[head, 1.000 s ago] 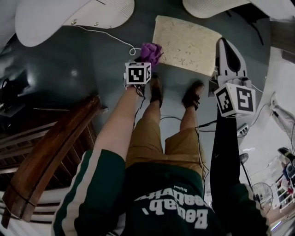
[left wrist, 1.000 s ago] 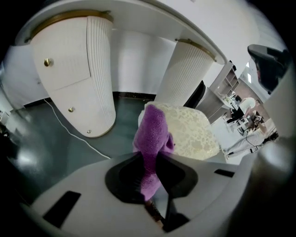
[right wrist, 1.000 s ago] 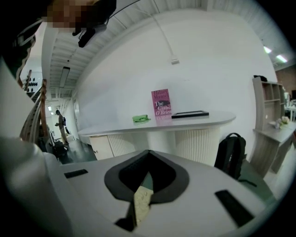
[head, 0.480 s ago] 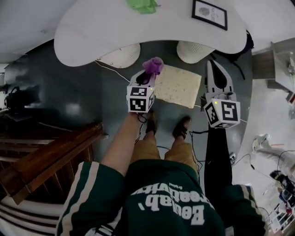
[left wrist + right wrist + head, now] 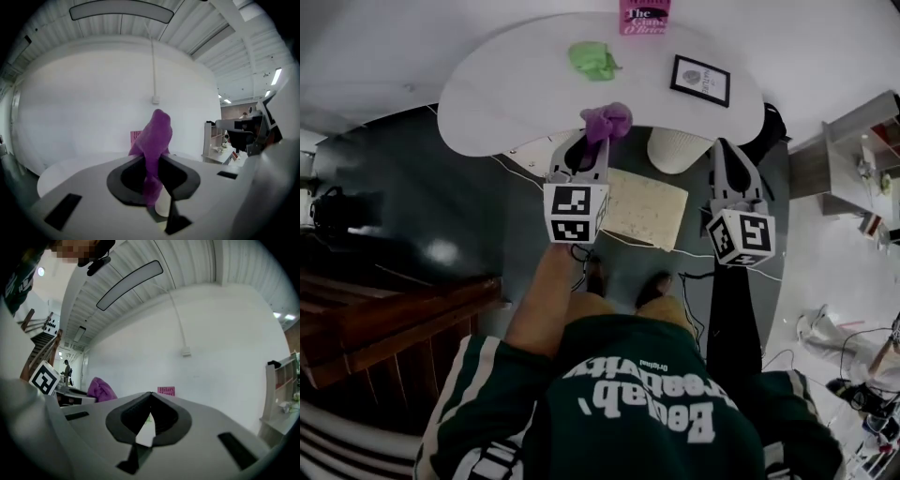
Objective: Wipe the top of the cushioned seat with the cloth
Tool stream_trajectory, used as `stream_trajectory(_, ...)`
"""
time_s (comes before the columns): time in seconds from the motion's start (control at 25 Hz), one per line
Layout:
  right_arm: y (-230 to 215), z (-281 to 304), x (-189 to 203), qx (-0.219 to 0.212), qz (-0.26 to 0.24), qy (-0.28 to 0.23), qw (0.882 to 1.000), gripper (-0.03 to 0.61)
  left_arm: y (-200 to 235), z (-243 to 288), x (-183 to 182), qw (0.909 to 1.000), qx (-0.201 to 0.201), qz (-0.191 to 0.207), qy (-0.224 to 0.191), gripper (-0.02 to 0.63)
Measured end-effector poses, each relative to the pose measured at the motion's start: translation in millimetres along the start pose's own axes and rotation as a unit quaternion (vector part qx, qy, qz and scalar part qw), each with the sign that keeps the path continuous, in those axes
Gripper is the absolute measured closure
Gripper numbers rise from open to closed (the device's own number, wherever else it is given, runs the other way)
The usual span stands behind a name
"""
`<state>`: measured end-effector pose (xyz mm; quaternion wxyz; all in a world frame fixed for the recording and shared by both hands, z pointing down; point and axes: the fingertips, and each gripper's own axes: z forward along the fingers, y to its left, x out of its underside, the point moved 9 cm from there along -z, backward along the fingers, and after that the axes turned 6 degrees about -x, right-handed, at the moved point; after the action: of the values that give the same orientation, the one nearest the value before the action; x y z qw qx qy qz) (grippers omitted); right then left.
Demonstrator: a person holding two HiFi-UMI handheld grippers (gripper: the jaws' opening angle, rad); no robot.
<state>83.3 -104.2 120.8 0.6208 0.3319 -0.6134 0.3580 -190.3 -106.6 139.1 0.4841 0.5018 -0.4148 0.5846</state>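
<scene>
Pinching the cloth (image 5: 607,120), the left gripper (image 5: 581,150) must next lower it onto the near seat (image 5: 649,208); the right gripper (image 5: 733,157) is pressed together, empty.

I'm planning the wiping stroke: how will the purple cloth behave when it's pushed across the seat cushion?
Probably floppy: the purple cloth bunches into a soft lump above the fingers of the left gripper, and a strip of it runs down between them. It is likely light, since one pinch holds it up. When pushed, it may crumple or fold over rather than slide flat.
</scene>
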Motion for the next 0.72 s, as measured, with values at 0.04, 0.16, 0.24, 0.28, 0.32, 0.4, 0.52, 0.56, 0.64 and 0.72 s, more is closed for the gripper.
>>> stream_trajectory(0.04,0,-1,-4,0.000,-0.002,-0.003,1.000,0.571,0,-5,-10,0.9999,-0.003,0.001,-0.012,0.540)
stream_trajectory(0.16,6,-2,-22,-0.007,-0.019,-0.016,1.000,0.571,-2,-21,-36,0.9989,-0.008,0.014,-0.044,0.540)
stream_trajectory(0.24,6,-4,-35,-0.007,-0.028,-0.029,0.999,0.571,-5,-26,-52,0.9978,0.000,0.023,-0.062,0.540)
stream_trajectory(0.28,6,-6,-41,-0.005,-0.029,-0.035,0.999,0.571,-6,-28,-58,0.9972,0.002,0.026,-0.070,0.540)
stream_trajectory(0.32,6,-8,-45,-0.002,-0.028,-0.039,0.999,0.571,-7,-29,-63,0.9966,0.002,0.030,-0.076,0.540)
stream_trajectory(0.4,7,-10,-49,0.002,-0.030,-0.044,0.999,0.571,-7,-29,-71,0.9953,-0.001,0.043,-0.087,0.540)
stream_trajectory(0.52,9,-12,-54,0.004,-0.034,-0.045,0.998,0.571,-8,-28,-79,0.9943,0.002,0.051,-0.094,0.540)
stream_trajectory(0.56,9,-12,-56,0.004,-0.037,-0.045,0.998,0.571,-8,-27,-81,0.9942,0.004,0.050,-0.095,0.540)
stream_trajectory(0.64,12,-15,-58,0.006,-0.046,-0.043,0.998,0.571,-8,-28,-83,0.9939,0.006,0.052,-0.097,0.540)
stream_trajectory(0.72,15,-18,-59,0.007,-0.057,-0.041,0.997,0.571,-9,-29,-84,0.9936,0.010,0.056,-0.097,0.540)
